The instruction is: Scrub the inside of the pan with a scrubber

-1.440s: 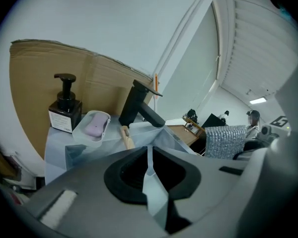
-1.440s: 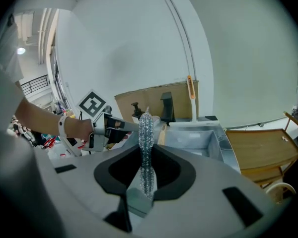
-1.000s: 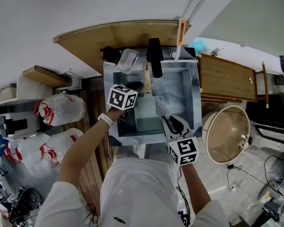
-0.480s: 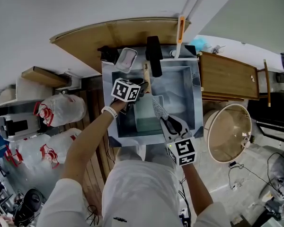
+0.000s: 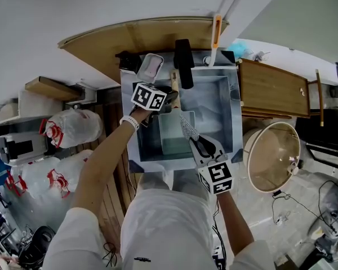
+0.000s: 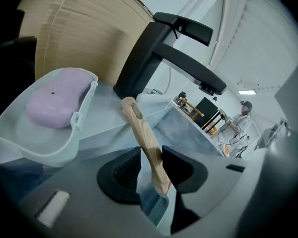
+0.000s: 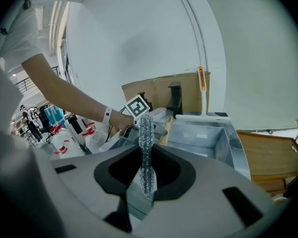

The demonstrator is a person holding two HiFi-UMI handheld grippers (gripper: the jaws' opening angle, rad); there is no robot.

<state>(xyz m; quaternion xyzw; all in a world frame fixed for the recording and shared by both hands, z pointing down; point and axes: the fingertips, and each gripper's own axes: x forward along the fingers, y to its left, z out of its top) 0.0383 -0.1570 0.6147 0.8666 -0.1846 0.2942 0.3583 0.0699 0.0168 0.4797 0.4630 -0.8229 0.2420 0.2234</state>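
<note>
Centrally in head view, pan (image 5: 174,138) sits in sink (image 5: 217,103); left gripper (image 6: 151,158) jaws opening, wooden pan handle (image 6: 141,128) loose between them. Right gripper (image 7: 148,158) pinches steel scrubber (image 7: 146,130), mid-frame above the pan

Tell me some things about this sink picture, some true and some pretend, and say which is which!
1. The right gripper holds a silvery mesh scrubber. True.
2. The bar of soap in the clear plastic dish is green. False: it is pale purple.
3. The tap is black. True.
4. The square sink is wooden. False: it is shiny metal.
5. A light wooden handle stands between the fingers of the left gripper. True; those fingers are opening, not squeezing it.
</note>
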